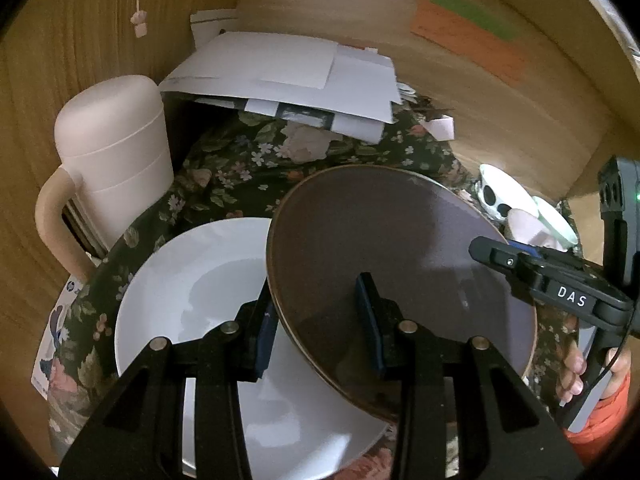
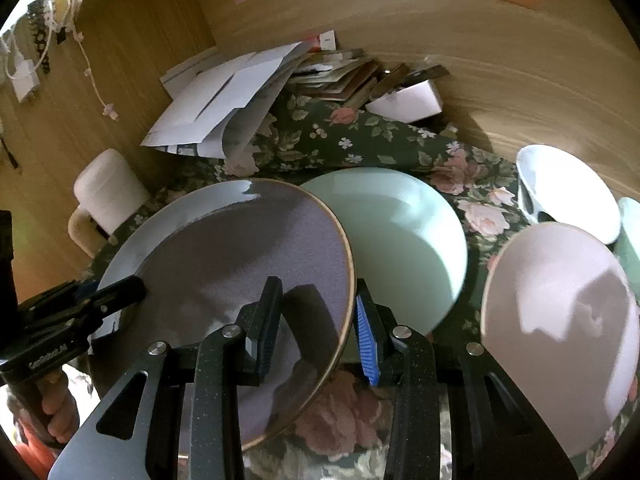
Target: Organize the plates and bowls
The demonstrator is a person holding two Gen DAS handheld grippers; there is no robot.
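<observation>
A grey-purple plate [image 1: 400,248] with a brown rim hangs tilted above the floral cloth, held by both grippers. My left gripper [image 1: 316,300] is shut on its left rim, one pad on top and one underneath. My right gripper [image 2: 318,292] is shut on the opposite rim of the same plate [image 2: 240,256]. The right gripper [image 1: 494,254] also shows in the left wrist view, at the plate's right edge. Likewise the left gripper [image 2: 120,290] shows at the far rim in the right wrist view. A white plate [image 1: 192,280] lies partly under the held plate on the left. A mint-green plate [image 2: 404,232] lies on the right.
A pale pink bowl [image 2: 560,320] and a white bowl with black spots [image 2: 568,192] sit at the right. A pale jug with a handle [image 1: 108,160] stands at the left. Loose papers [image 1: 288,76] pile up at the back against the wooden walls [image 1: 500,120].
</observation>
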